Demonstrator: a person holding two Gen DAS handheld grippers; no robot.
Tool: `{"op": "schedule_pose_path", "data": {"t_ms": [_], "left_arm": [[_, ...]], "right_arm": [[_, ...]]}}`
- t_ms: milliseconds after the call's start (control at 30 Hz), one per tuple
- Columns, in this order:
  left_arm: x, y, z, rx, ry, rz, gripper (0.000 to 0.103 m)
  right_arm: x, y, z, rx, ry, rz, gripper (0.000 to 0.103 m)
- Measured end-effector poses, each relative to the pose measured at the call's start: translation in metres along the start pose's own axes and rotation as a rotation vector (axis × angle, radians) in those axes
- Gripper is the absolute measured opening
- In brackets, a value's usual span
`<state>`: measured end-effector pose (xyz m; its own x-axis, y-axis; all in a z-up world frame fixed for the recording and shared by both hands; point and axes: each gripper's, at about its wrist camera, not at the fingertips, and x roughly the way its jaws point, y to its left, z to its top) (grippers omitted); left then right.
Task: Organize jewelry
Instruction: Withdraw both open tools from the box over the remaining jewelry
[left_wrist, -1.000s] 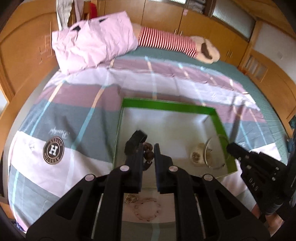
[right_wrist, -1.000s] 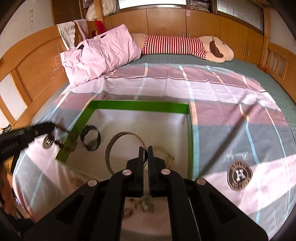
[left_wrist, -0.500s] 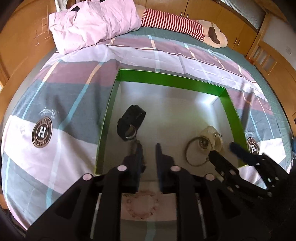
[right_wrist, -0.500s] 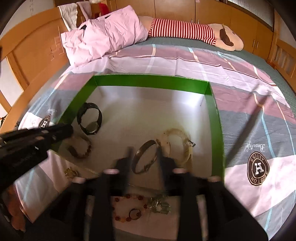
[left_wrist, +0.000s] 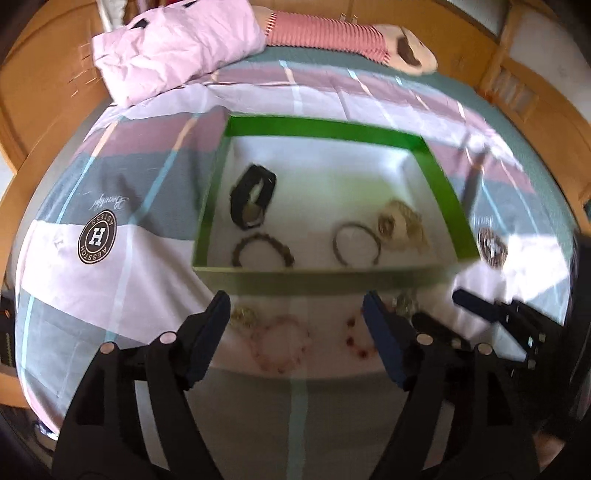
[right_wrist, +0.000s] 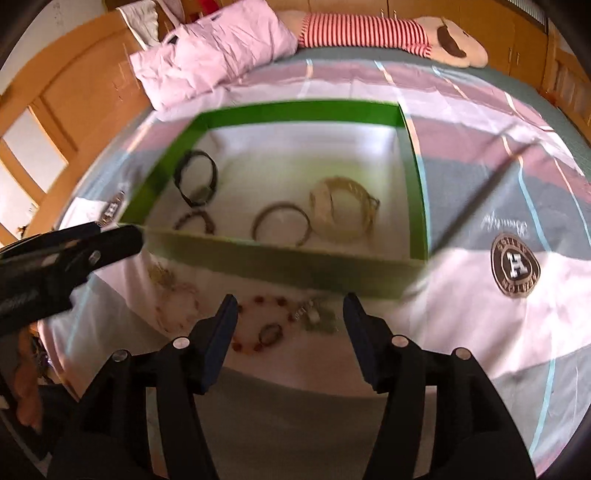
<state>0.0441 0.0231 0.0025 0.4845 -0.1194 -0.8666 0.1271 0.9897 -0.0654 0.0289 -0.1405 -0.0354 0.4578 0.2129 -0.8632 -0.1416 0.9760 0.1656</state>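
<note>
A green-walled box (left_wrist: 325, 127) (right_wrist: 295, 109) lies on the bed. Inside lie a black watch (left_wrist: 253, 201) (right_wrist: 195, 181), a dark bead bracelet (left_wrist: 262, 253) (right_wrist: 194, 221), a metal bangle (left_wrist: 356, 247) (right_wrist: 280, 227) and a pale gold watch (left_wrist: 400, 223) (right_wrist: 341, 212). In front of the box lie a pink bead bracelet (left_wrist: 280, 343), a red bead bracelet (right_wrist: 258, 325) and small gold pieces (left_wrist: 242, 317) (right_wrist: 317, 315). My left gripper (left_wrist: 295, 325) is open and empty above the pink bracelet. My right gripper (right_wrist: 290, 321) is open and empty above the red bracelet.
A pink pillow (left_wrist: 177, 48) and a striped plush toy (right_wrist: 388, 29) lie at the head of the bed. Wooden bed frame and cupboards (left_wrist: 33, 74) surround the bed. The striped sheet has round logo patches (left_wrist: 96, 236) (right_wrist: 515, 266).
Both grippers have opened wide and pulled back out of the box toward the near side. The dark bead bracelet and the metal bangle now lie in the box.
</note>
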Motion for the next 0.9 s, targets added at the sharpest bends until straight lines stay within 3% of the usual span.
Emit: {"op": "schedule_pose_path", "data": {"t_ms": [200, 467, 500, 533, 600, 633, 667, 733, 900], "left_arm": [[0.018, 0.0, -0.01, 0.028, 0.073, 0.046, 0.082], [0.021, 0.008, -0.013, 0.009, 0.097, 0.056, 0.088], [0.021, 0.009, -0.013, 0.007, 0.102, 0.056, 0.088], [0.022, 0.011, -0.014, 0.003, 0.106, 0.056, 0.088], [0.022, 0.015, -0.012, -0.01, 0.112, 0.054, 0.089], [0.022, 0.02, -0.011, -0.023, 0.114, 0.053, 0.089], [0.022, 0.023, -0.011, -0.033, 0.116, 0.053, 0.089], [0.023, 0.031, -0.009, -0.062, 0.121, 0.054, 0.089], [0.029, 0.052, -0.008, -0.142, 0.155, 0.038, 0.089]], "right_arm": [[0.019, -0.002, -0.002, -0.012, 0.034, -0.109, 0.06], [0.048, 0.001, -0.006, -0.038, 0.074, -0.144, 0.06], [0.049, 0.0, -0.006, -0.025, 0.07, -0.138, 0.055], [0.049, -0.001, -0.007, -0.011, 0.066, -0.126, 0.037], [0.047, -0.003, -0.005, 0.015, 0.067, -0.095, 0.028], [0.046, -0.003, -0.005, 0.019, 0.068, -0.092, 0.014], [0.044, -0.003, -0.004, 0.019, 0.069, -0.081, 0.009], [0.04, -0.002, -0.002, 0.017, 0.071, -0.066, 0.002], [0.018, -0.002, 0.0, 0.021, 0.046, -0.028, 0.002]]}}
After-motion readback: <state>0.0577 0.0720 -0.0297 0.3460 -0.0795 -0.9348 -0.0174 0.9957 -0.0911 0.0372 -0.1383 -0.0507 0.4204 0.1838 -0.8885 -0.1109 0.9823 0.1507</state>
